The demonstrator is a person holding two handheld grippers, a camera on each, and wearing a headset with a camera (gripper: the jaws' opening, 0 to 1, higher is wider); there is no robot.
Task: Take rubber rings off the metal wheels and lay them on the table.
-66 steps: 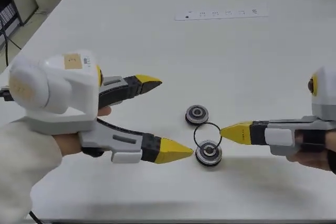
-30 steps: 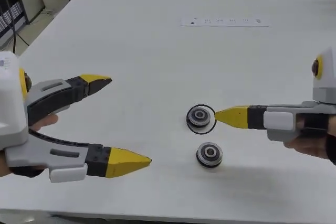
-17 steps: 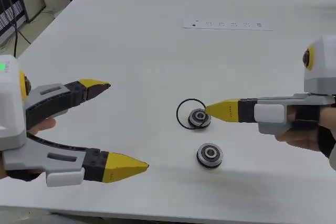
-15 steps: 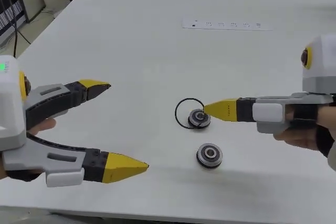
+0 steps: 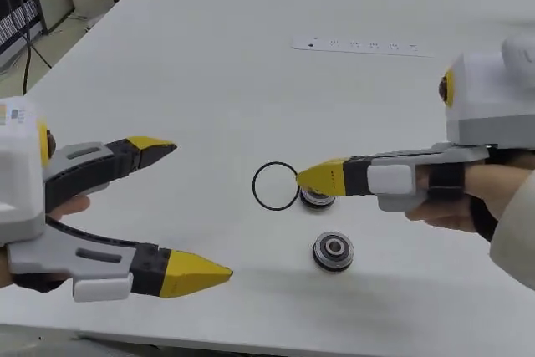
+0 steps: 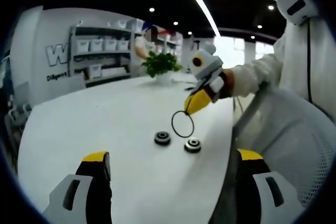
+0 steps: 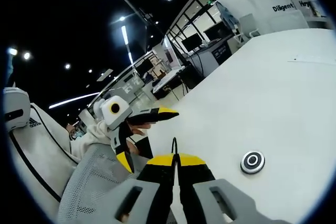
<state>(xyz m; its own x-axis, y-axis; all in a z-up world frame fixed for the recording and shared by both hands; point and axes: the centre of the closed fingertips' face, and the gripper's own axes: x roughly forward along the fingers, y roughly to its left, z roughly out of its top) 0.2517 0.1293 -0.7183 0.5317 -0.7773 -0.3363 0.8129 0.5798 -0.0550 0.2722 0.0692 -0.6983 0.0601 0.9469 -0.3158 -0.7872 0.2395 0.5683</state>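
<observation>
Pinching the rubber ring point(image 5: 254, 187) in my right gripper's point(image 5: 303, 178) clenched jaws, I hold it at nine o'clock of the far wheel point(image 5: 317, 199). I judge it best to lower it flat onto bare table point(image 5: 251, 56) before letting go. My left gripper point(image 5: 199, 210) hovers with its jaws spread.

I count two metal wheels point(image 5: 316, 198) point(image 5: 333, 249) at lower centre of the head view, one rubber ring point(image 5: 254, 186) just left of the upper wheel, two grippers, the left gripper point(image 5: 199, 210) and the right gripper point(image 5: 303, 178), and one white strip point(image 5: 361, 45) toward the upper right.
</observation>
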